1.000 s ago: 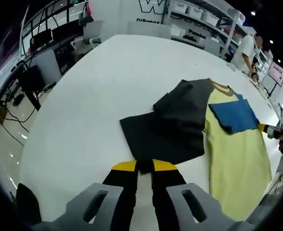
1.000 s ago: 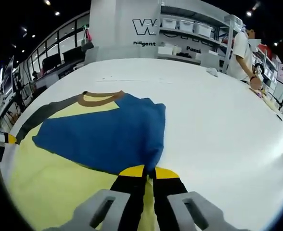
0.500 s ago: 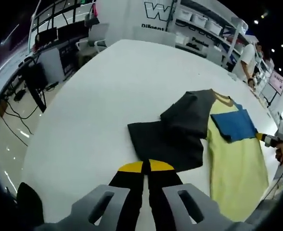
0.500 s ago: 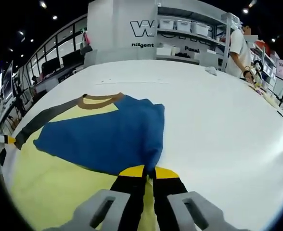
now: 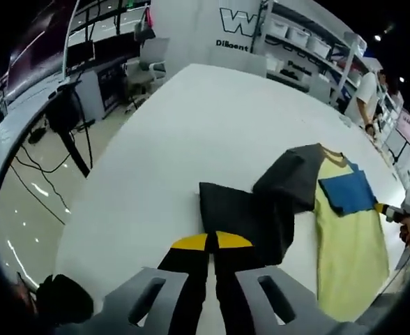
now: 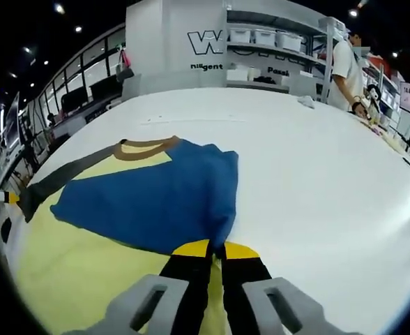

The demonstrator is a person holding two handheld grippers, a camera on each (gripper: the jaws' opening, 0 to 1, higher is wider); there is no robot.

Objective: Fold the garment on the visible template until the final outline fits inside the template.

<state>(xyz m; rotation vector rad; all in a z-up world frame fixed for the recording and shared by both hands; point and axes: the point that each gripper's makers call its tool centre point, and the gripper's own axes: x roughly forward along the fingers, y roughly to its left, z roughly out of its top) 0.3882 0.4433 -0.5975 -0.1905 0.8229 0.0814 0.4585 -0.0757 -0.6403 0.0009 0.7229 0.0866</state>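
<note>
The garment lies on the white table (image 5: 191, 125): a pale yellow body (image 5: 348, 244) with a brown collar (image 6: 146, 145), a dark grey sleeve (image 5: 254, 209) and a blue sleeve (image 6: 156, 195). My left gripper (image 5: 212, 241) is shut on the outer edge of the dark grey sleeve, which runs out flat away from the body. The blue sleeve lies folded over the yellow chest, and my right gripper (image 6: 215, 248) is shut on its near edge. In the left gripper view the right gripper (image 5: 400, 209) shows at the far right, by the blue sleeve (image 5: 349, 192).
A person (image 6: 344, 66) stands at the table's far right corner, in front of shelves with white bins (image 6: 275, 38). Left of the table are desks, monitors and cables on the floor (image 5: 44, 146). The table edge (image 5: 100, 209) runs close to my left gripper.
My left gripper has drawn back toward the table's left edge with the dark grey sleeve, pulling it out flatter and farther from the body. The right gripper has held still on the blue sleeve.
</note>
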